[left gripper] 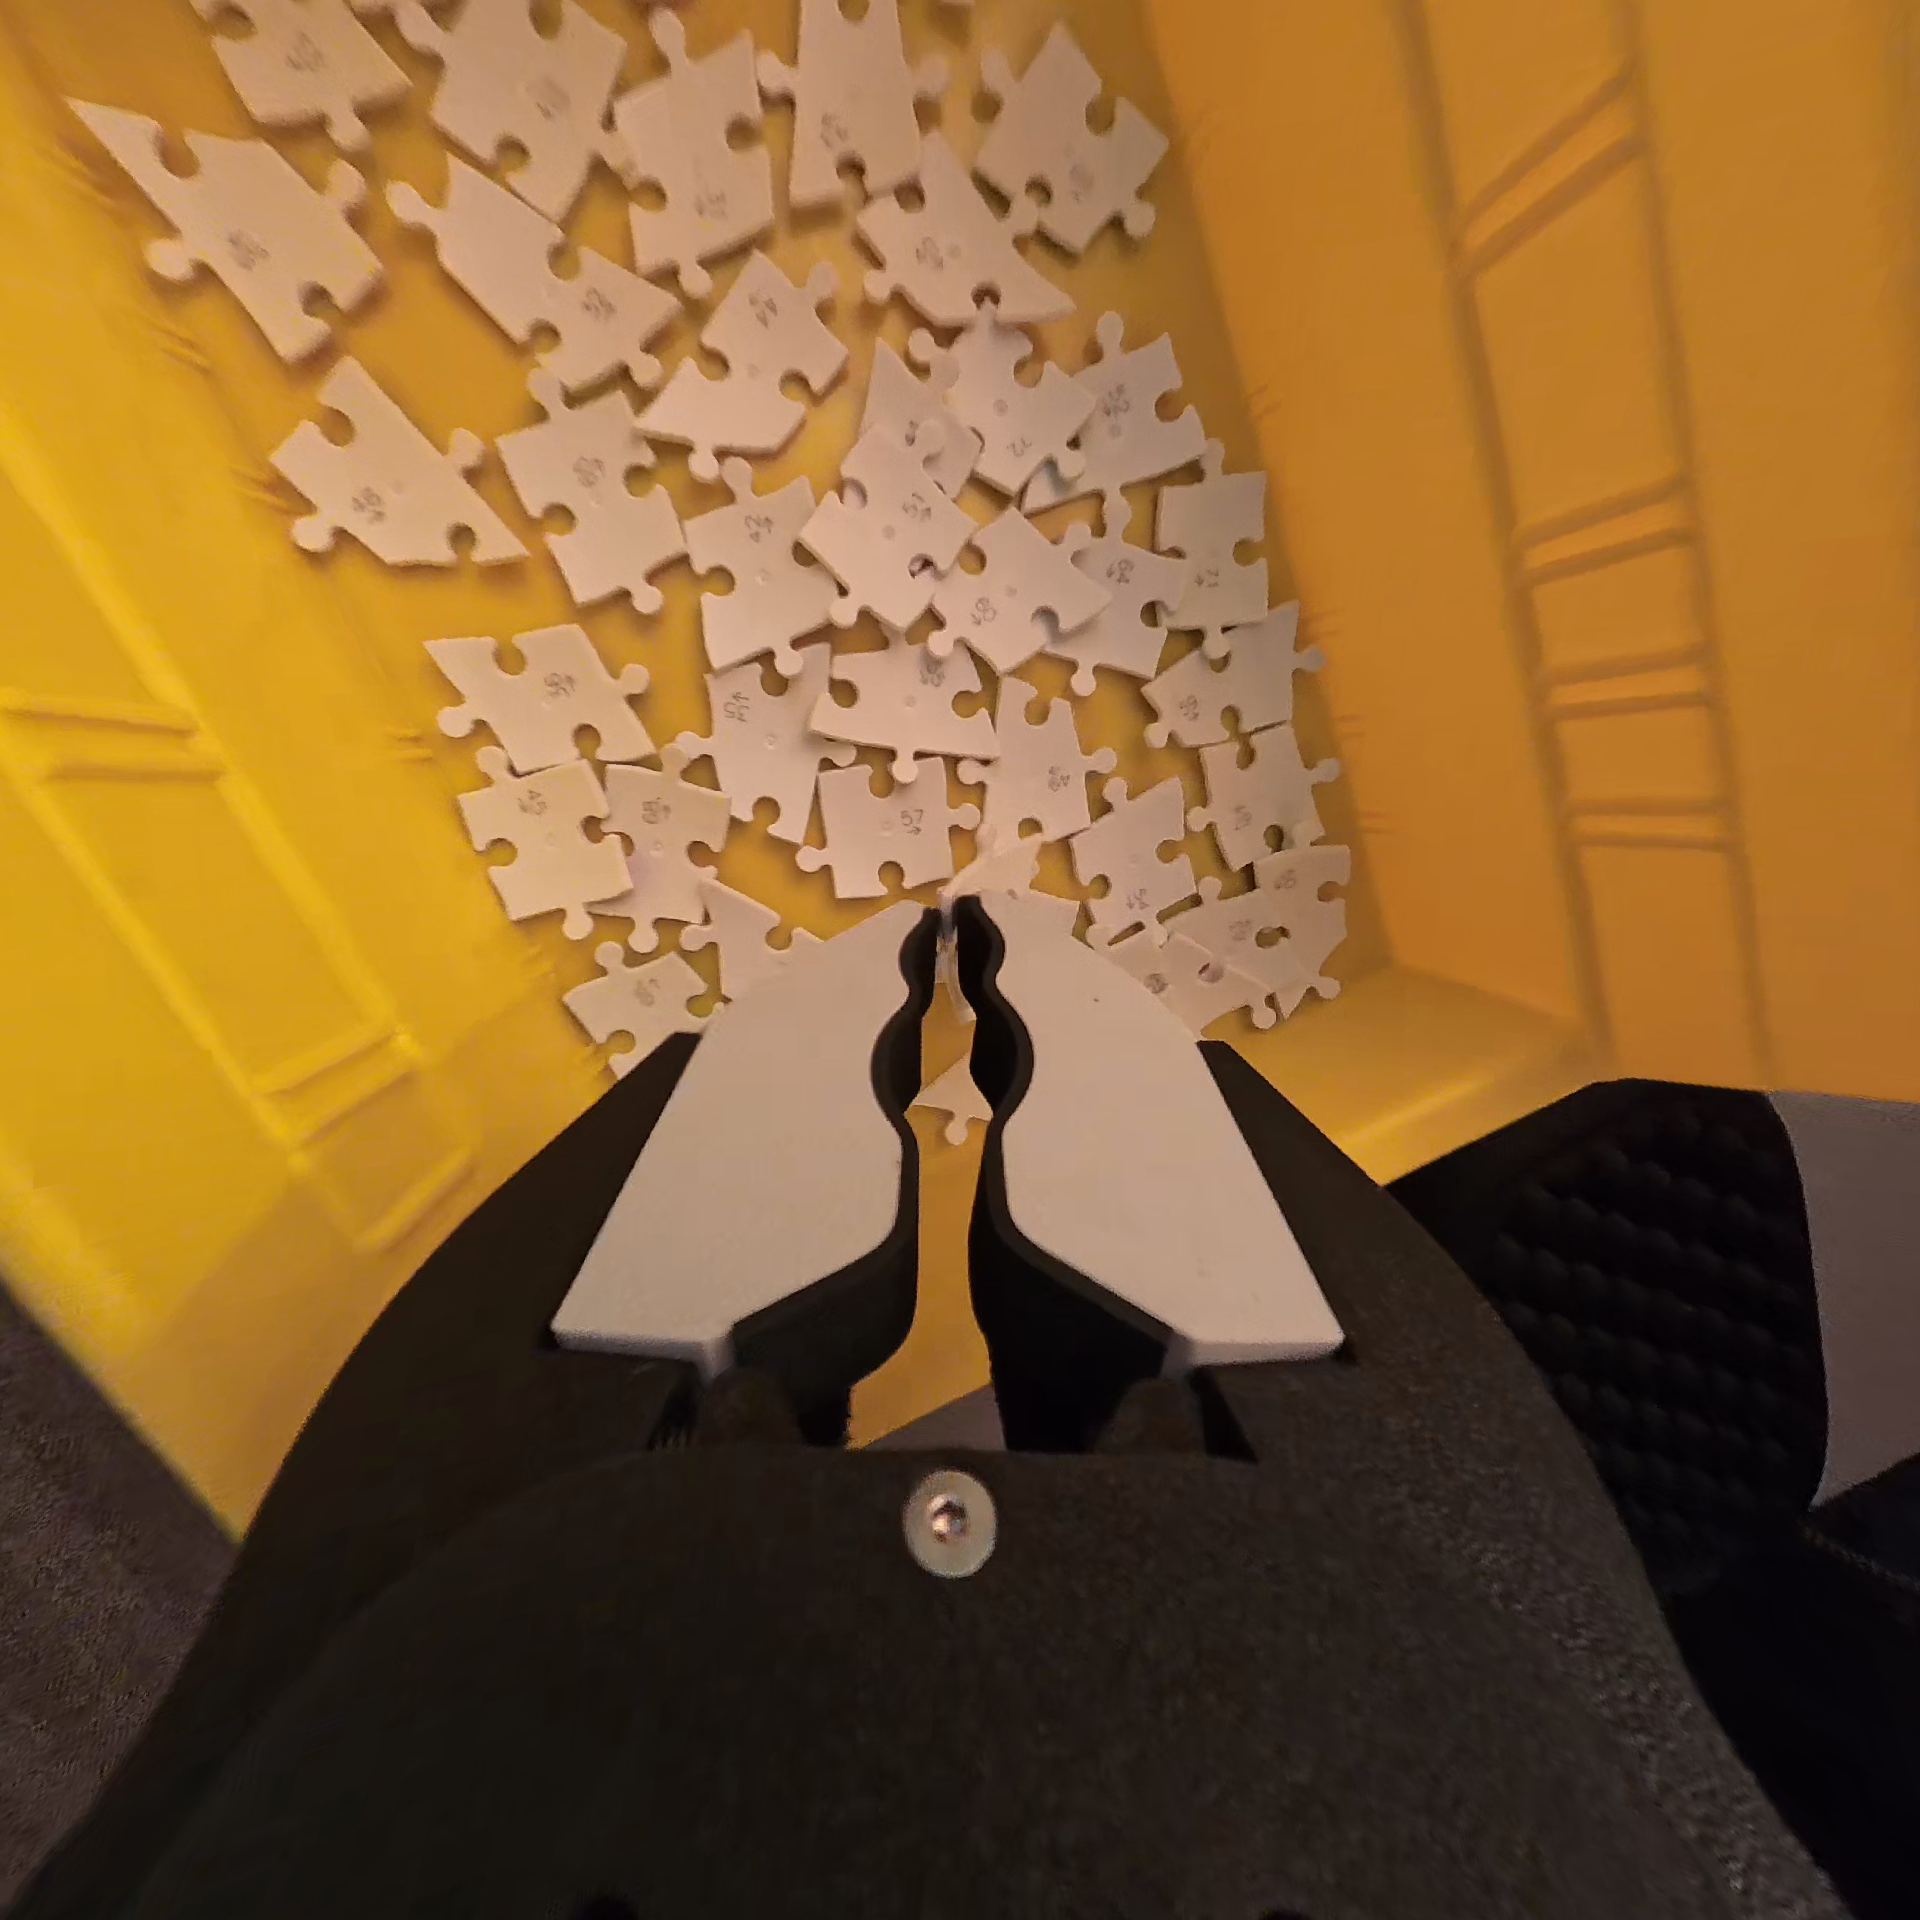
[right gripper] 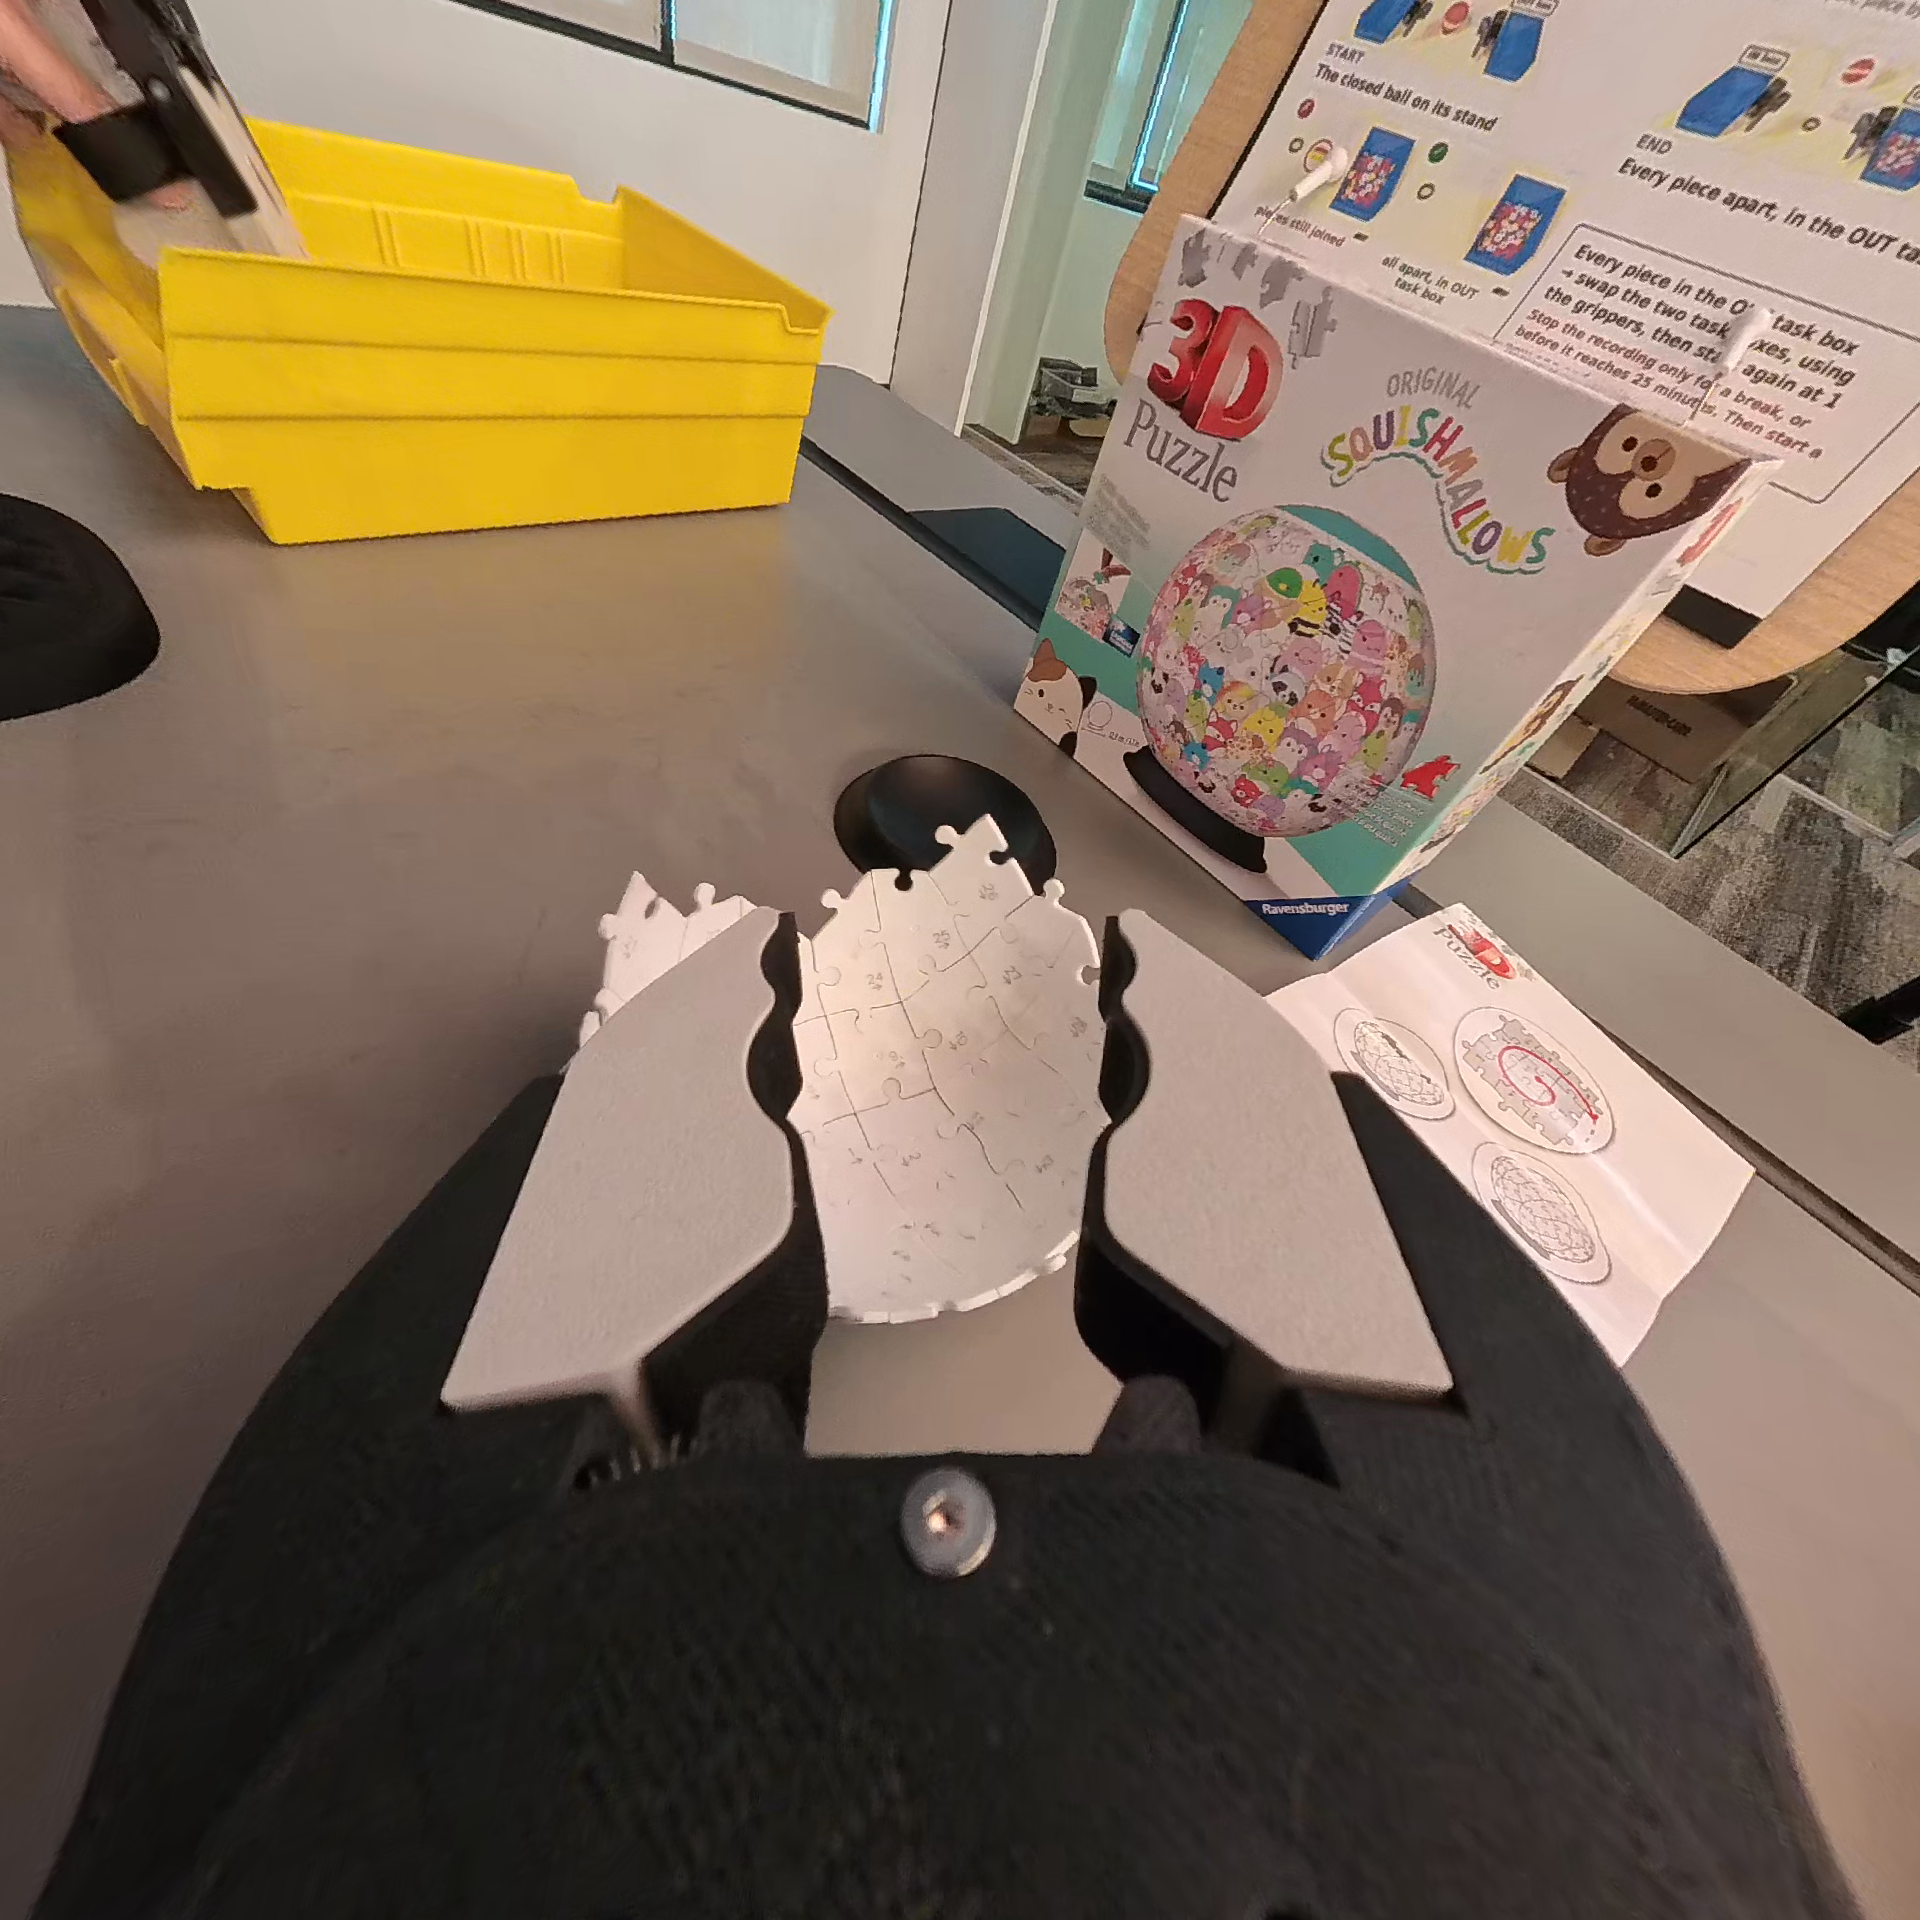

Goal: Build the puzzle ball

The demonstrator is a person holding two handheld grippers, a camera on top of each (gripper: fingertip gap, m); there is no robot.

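Observation:
My left gripper (left gripper: 948,914) is down inside the yellow bin (left gripper: 1455,520), shut on a white puzzle piece (left gripper: 1000,860) held edge-on at its fingertips. Many loose white pieces (left gripper: 904,520) lie face down on the bin floor. In the right wrist view the left gripper (right gripper: 260,223) reaches into the bin (right gripper: 499,416) at the far left. My right gripper (right gripper: 945,956) is open wide above the partly built ball (right gripper: 935,1091), a white bowl of joined pieces on the grey table (right gripper: 416,831). The bowl shows between the fingers and extends past the left finger.
A black round stand (right gripper: 914,805) sits just behind the bowl. The puzzle box (right gripper: 1351,582) stands at the right, with a folded instruction sheet (right gripper: 1507,1122) in front of it. A poster board (right gripper: 1662,208) leans behind. A black object (right gripper: 52,613) lies at the left edge. Across from one pair of fingers to the other is roughly 50 centimeters.

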